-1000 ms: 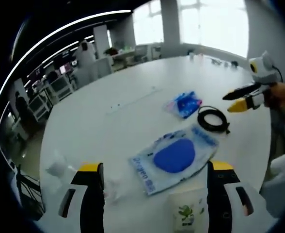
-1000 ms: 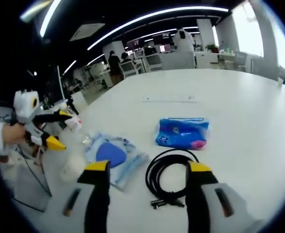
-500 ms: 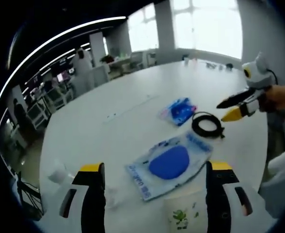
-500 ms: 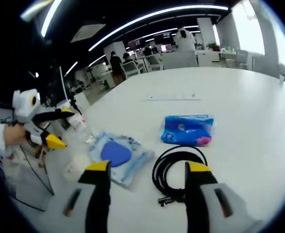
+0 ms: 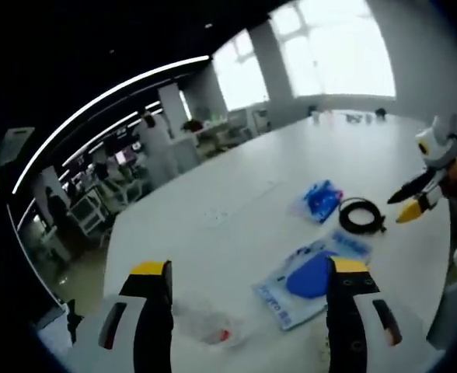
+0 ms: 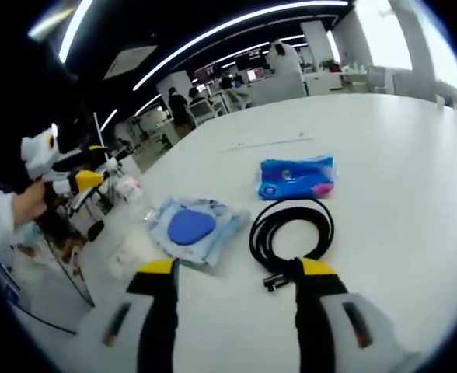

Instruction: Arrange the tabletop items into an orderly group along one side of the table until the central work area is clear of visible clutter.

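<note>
Both grippers spread apart, holding nothing.
I'd lower my right gripper (image 6: 228, 268) squarely over the coiled black cable (image 6: 291, 233), pinching several loops together.

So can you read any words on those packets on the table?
Flat packet with the blue oval: blue print along its edge, too blurred to read.
Small blue packet: printed, too small to read.
Crinkly clear wrapper: a red mark, not readable.
Black cable: no words.

Blue pouch (image 6: 295, 178), black cable coil (image 6: 291, 233), mask packet (image 6: 191, 230)
</note>
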Available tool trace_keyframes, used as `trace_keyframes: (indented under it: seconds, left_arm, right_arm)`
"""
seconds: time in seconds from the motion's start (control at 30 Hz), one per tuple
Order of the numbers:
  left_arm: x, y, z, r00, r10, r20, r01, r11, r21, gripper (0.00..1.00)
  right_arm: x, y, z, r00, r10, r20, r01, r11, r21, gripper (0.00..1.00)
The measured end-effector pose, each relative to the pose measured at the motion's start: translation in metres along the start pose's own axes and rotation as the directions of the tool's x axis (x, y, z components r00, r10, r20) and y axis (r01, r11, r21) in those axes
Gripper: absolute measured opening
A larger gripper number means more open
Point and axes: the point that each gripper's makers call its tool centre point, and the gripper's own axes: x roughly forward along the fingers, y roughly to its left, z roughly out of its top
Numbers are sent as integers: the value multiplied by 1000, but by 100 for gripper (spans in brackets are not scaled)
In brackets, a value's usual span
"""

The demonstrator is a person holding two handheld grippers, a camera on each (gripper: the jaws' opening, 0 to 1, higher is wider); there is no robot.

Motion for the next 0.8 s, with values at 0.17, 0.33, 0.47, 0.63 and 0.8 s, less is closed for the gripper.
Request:
trace_keyframes:
  seconds: [0.17, 0.33, 0.47, 0.63, 0.8]
  left_arm:
    - [-3, 28, -1, 997, 76, 16, -75, 995, -72, 78]
    - [-7, 44, -14, 993, 119, -4, -118, 982, -147, 78]
    - [-9, 50, -22, 991, 135, -15, -135, 972, -192, 78]
    - [-9, 50, -29, 991, 134, -27, -137, 971, -199, 78]
    - [-9, 50, -35, 991, 132, -32, -136, 965, -225, 78]
  right_arm:
    - [-6, -2, -7, 1000, -10, 6, 10, 1000, 26, 59]
    - [-13, -4, -10, 1000, -20, 11, 19, 999, 40, 58]
    - [-15, -5, -11, 1000, -25, 14, 24, 999, 44, 58]
    - [-17, -4, -12, 999, -26, 21, 25, 998, 50, 57]
    - [-19, -2, -12, 999, -27, 31, 25, 998, 58, 57]
